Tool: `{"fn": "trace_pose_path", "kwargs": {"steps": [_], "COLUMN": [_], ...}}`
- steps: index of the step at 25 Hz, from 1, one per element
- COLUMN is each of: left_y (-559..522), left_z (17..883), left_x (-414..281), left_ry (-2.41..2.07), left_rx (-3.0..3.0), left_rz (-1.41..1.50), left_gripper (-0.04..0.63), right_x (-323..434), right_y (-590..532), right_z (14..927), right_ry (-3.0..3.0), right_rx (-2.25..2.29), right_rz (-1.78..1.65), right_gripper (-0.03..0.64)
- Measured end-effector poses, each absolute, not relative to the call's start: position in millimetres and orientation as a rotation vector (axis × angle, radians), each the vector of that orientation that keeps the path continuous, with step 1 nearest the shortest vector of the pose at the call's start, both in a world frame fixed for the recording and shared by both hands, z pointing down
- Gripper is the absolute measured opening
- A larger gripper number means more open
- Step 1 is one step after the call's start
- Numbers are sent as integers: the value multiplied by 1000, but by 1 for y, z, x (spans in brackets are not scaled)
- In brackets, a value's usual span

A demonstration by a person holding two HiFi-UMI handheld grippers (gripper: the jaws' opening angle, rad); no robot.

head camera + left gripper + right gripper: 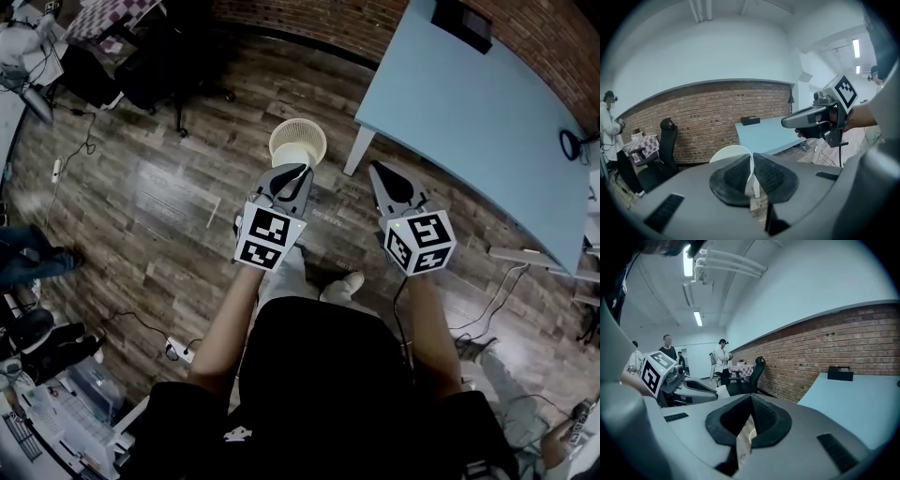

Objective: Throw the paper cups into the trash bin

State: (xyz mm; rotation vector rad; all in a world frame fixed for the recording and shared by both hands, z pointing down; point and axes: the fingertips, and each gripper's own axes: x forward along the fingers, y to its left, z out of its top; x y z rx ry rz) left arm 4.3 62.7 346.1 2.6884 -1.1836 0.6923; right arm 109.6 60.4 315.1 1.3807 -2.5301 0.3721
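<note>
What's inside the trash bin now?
Only a pale interior shows in the trash bin; the left hand-held gripper, pinching a paper cup, covers its near side.

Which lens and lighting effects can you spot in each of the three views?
Head view: fisheye bows the floor planks, and the corners darken. Left gripper view: the top of the brick wall arches, and a black ring surrounds the picture. Right gripper view: the ceiling lights glare white.
</note>
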Motion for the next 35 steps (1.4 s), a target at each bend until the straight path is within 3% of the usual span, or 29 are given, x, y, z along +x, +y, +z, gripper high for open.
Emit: {"fn": "trace_pose_path", "kwargs": {"steps": [21,35], "left_y": [-52,-99], "left_z": [388,457], "left_x": [-106,-104], "left_ry": [-1029,-990], "left_rx": [2671,2549], "left_rz": [694,752], "left_gripper": [29,29], "right_x": [-5,-16], "right_y": [-50,-105], "right_z": [351,418], "right_ry": [-2413,-2389], "right_rx": [1423,1326], "right_rz": [434,567], "right_gripper": [5,5]}}
